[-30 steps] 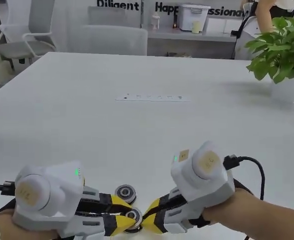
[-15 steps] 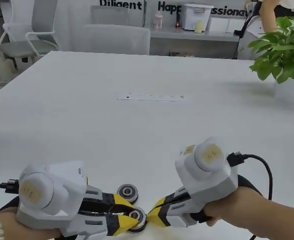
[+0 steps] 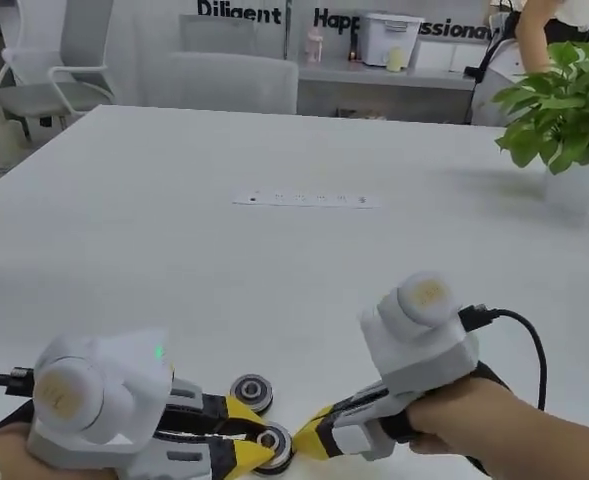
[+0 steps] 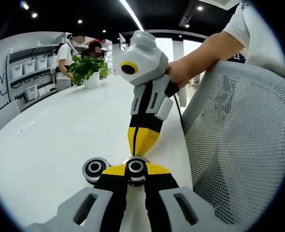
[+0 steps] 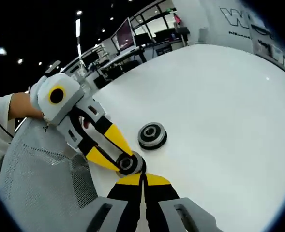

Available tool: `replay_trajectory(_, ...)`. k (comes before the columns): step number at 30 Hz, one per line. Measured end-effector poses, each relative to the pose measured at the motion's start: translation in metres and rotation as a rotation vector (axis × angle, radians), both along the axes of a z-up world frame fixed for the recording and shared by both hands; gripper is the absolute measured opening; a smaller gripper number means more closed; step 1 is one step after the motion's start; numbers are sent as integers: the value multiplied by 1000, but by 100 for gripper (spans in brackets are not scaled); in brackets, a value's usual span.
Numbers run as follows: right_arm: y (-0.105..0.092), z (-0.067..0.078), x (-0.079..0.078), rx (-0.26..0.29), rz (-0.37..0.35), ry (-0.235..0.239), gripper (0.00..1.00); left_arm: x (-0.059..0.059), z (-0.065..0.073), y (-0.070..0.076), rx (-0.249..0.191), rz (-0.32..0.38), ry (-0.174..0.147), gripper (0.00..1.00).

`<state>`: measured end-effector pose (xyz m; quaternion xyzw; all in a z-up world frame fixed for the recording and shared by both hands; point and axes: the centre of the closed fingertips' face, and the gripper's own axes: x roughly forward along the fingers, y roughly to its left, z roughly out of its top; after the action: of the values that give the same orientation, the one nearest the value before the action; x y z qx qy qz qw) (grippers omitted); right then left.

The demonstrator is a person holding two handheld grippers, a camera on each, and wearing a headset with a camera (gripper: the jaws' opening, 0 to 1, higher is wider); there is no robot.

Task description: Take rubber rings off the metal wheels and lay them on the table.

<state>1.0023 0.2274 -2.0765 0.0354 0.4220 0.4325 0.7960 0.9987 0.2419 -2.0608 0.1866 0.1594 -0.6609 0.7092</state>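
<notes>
Two metal wheels with black rubber rings are near the table's front edge. My left gripper (image 3: 271,448) (image 4: 136,170) is shut on one wheel (image 3: 273,441) (image 4: 135,167) (image 5: 128,164), a yellow jaw on either side. My right gripper (image 3: 303,441) (image 5: 142,178) points at it from the opposite side, and its jaws are pressed together on the rim where the rubber ring sits. In the left gripper view the right gripper (image 4: 142,150) comes down from above onto that rim. The second wheel (image 3: 251,391) (image 4: 96,168) (image 5: 152,135) lies flat on the table just beyond.
The white table (image 3: 294,260) stretches far ahead, with a flush socket strip (image 3: 306,199) in its middle. A potted plant (image 3: 564,110) stands at the far right. A mesh chair back (image 4: 239,145) is close behind the grippers. Chairs and a person are past the far edge.
My right gripper's body has swung slightly right and lower, with its tips still at the held wheel. The left gripper and both wheels have hardly moved.
</notes>
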Motion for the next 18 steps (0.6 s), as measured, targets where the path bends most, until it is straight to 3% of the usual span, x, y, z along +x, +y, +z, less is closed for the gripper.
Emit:
replay_trajectory(2, 0, 2, -1, 36, -28, 46, 0, 0, 0, 0, 1, -2, 3, 8)
replay_trajectory(6, 1, 2, -2, 50, -30, 53, 0, 1, 0, 1, 0, -5, 1, 8)
replay_trajectory(9, 4, 8, -1, 88, -50, 73, 0, 1, -1, 2, 1, -2, 2, 8)
replay_trajectory(10, 7, 9, -2, 110, -57, 101, 0, 1, 0, 2, 1, -2, 3, 8)
replay_trajectory(12, 6, 8, -1, 80, -39, 69, 0, 1, -1, 2, 2, -1, 4, 8)
replay_trajectory(18, 6, 9, -1, 81, -41, 77, 0, 1, -1, 1, 1, 0, 4, 8)
